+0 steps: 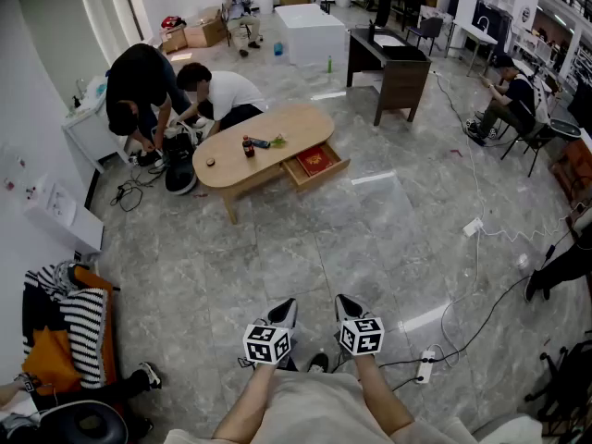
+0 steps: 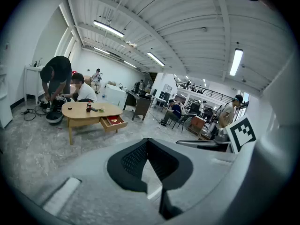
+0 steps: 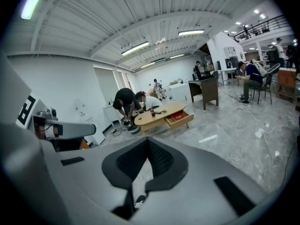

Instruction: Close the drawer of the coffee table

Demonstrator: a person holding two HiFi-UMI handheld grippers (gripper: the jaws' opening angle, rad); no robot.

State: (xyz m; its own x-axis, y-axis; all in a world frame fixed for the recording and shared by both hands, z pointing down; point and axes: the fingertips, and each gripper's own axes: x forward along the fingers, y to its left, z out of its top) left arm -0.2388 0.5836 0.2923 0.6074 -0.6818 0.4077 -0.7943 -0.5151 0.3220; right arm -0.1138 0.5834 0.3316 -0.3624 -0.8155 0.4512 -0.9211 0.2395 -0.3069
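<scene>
Drawer [image 1: 326, 174] of the oval light-wood coffee table [image 1: 294, 121] stands pulled open in the upper middle of the head view. It juts toward the lower right from the table's long side. A flat red thing [image 1: 315, 160] lies inside it. On the tabletop, left of the drawer, stand a small dark bottle with a red label [image 1: 248, 146], a little green item [image 1: 277, 141] and a small round dark object [image 1: 210, 162].

Two people in black and white tops [image 1: 176, 95] crouch at the table's upper-left end over a black rounded object [image 1: 179, 176] and loose cables on the floor. A dark wooden desk [image 1: 400, 70] stands to the upper right of the table, and a white block-shaped cabinet [image 1: 310, 30] lies beyond it. At the right edge, a person [image 1: 511, 102] sits on a chair.

The left claw [image 1: 286, 305] and the right claw [image 1: 344, 302] sit side by side at the lower middle of the head view, well apart from the table. In each gripper view the black jaws are pressed together with nothing between them. A wide stretch of grey marbled floor [image 1: 305, 248] lies between the claws and the drawer. A white power strip on a cable [image 1: 425, 366] lies to the lower right of the right claw. A heap of striped and orange clothes [image 1: 69, 326] lies at the lower left.
</scene>
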